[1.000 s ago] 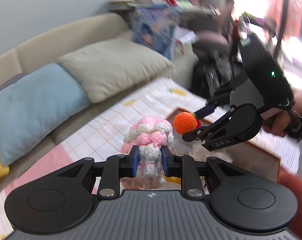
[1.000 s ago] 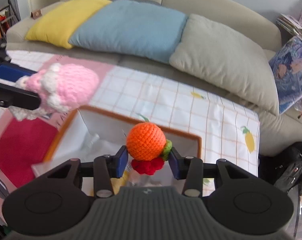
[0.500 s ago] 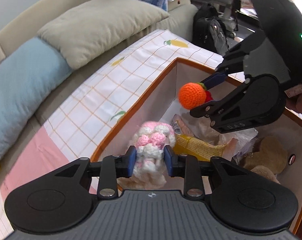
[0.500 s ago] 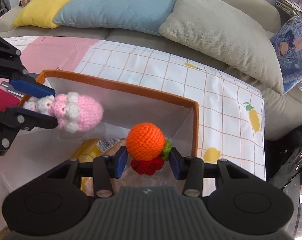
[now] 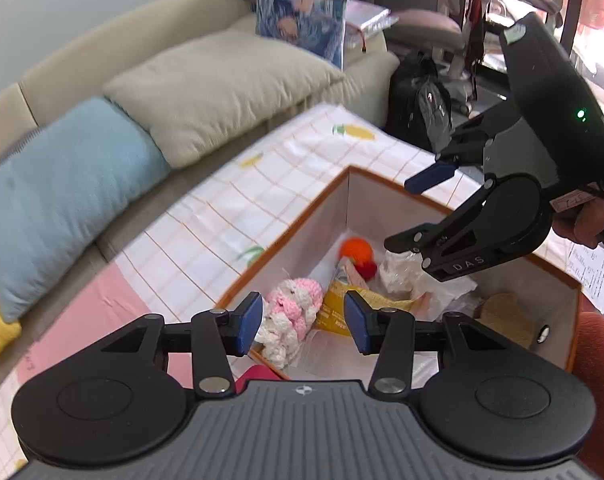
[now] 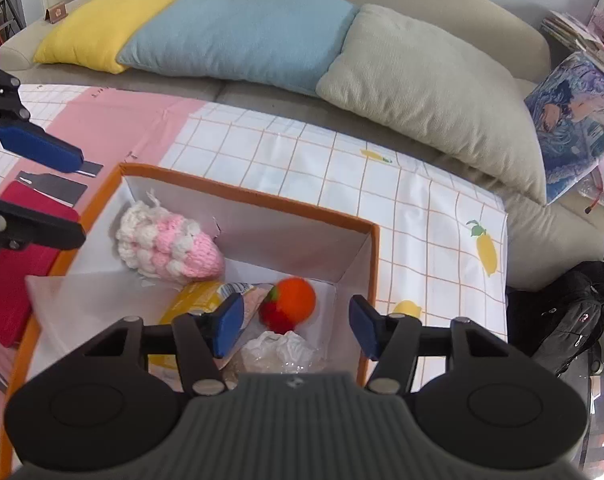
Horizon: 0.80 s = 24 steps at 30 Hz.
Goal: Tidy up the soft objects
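Both my grippers, left and right, hang over the orange-rimmed box, jaws opening on nothing, so pink crochet toy and orange crochet ball lie inside among other soft things.

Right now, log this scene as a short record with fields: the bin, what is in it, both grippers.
container: orange-trimmed fabric storage bin with white lining, on a checked tablecloth
pink and white crocheted toy: lying inside the bin, near its far left corner
orange crocheted ball with red flower: lying inside the bin, near the far right corner
left gripper: above the bin, jaws opening, nothing held
right gripper: above the bin, jaws opening, nothing held
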### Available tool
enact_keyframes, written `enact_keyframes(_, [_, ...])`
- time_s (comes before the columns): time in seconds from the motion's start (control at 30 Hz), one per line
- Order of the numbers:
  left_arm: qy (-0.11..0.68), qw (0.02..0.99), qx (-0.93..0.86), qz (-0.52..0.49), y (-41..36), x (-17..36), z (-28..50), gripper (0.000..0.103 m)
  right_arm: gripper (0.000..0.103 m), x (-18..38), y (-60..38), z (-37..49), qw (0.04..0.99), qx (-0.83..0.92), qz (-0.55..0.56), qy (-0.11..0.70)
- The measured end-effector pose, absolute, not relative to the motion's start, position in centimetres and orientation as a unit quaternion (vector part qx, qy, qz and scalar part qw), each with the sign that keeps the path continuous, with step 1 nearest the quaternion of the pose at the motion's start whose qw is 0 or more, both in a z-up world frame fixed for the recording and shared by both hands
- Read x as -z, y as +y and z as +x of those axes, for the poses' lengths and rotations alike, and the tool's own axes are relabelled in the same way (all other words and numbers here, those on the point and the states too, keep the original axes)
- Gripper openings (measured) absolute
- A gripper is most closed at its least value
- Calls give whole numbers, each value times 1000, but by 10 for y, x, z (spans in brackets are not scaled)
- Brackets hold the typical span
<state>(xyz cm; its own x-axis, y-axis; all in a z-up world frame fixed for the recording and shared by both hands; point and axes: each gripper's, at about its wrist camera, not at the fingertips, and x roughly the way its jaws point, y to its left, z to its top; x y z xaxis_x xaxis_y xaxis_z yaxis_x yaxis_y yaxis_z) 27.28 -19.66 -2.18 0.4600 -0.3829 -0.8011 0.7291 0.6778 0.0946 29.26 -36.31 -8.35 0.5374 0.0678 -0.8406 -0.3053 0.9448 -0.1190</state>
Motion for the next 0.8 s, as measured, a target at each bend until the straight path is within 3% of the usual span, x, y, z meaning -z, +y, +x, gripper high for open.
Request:
enact_keyframes(0.13, [372, 836, 336, 221, -188, -6, 253, 55, 70, 61, -357, 276, 875, -99, -128, 457])
enact_keyframes(0.67, [279, 909, 286, 114, -91, -67, 119, 56, 71, -21, -297, 154, 922, -107, -82, 363])
enact_keyframes(0.8, [266, 929, 244, 86, -71, -69, 89, 56, 77, -32, -276, 114, 932, -122, -50, 338])
